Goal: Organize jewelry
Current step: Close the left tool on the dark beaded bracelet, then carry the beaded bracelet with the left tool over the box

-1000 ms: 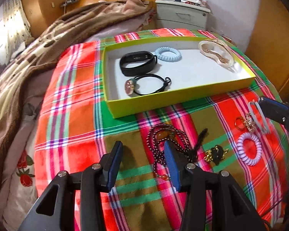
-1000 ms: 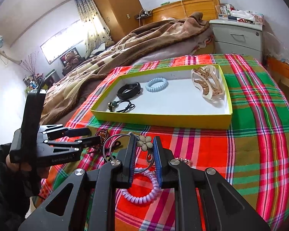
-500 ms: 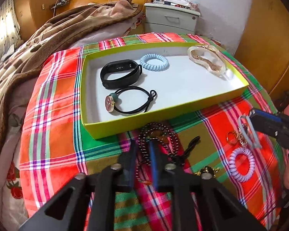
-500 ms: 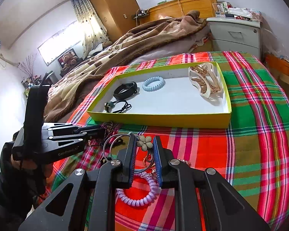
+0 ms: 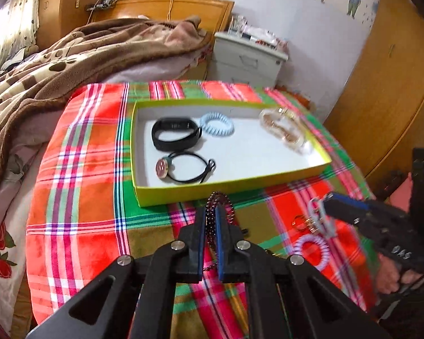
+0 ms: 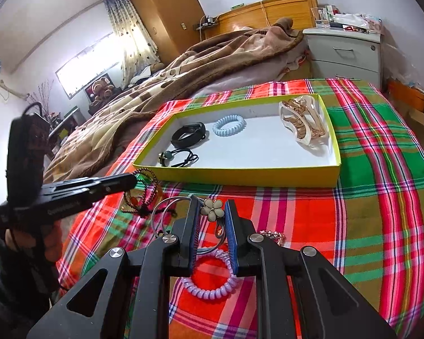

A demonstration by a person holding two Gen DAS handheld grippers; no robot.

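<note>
A yellow-green tray (image 5: 234, 184) (image 6: 240, 175) lies on the plaid cloth. It holds a black band (image 5: 174, 133), a pale blue coil tie (image 5: 216, 122), a black cord tie with a round charm (image 5: 183, 166) and a clear claw clip (image 5: 285, 130). My left gripper (image 5: 210, 212) is shut on a dark bead bracelet (image 5: 219, 197) and lifts it just before the tray's near wall. My right gripper (image 6: 211, 209) is shut on a grey flower hair tie (image 6: 210, 207) above a lilac coil tie (image 6: 212, 288).
Gold rings (image 5: 302, 221) and a gold chain (image 6: 274, 235) lie on the cloth (image 6: 381, 197) near the lilac coil. A brown blanket (image 5: 56, 70) covers the bed to the left. A grey nightstand (image 6: 344, 48) stands behind the table.
My left gripper closed on the bead bracelet and raised it towards the tray. My right gripper stayed shut on the flower hair tie, moving little.
</note>
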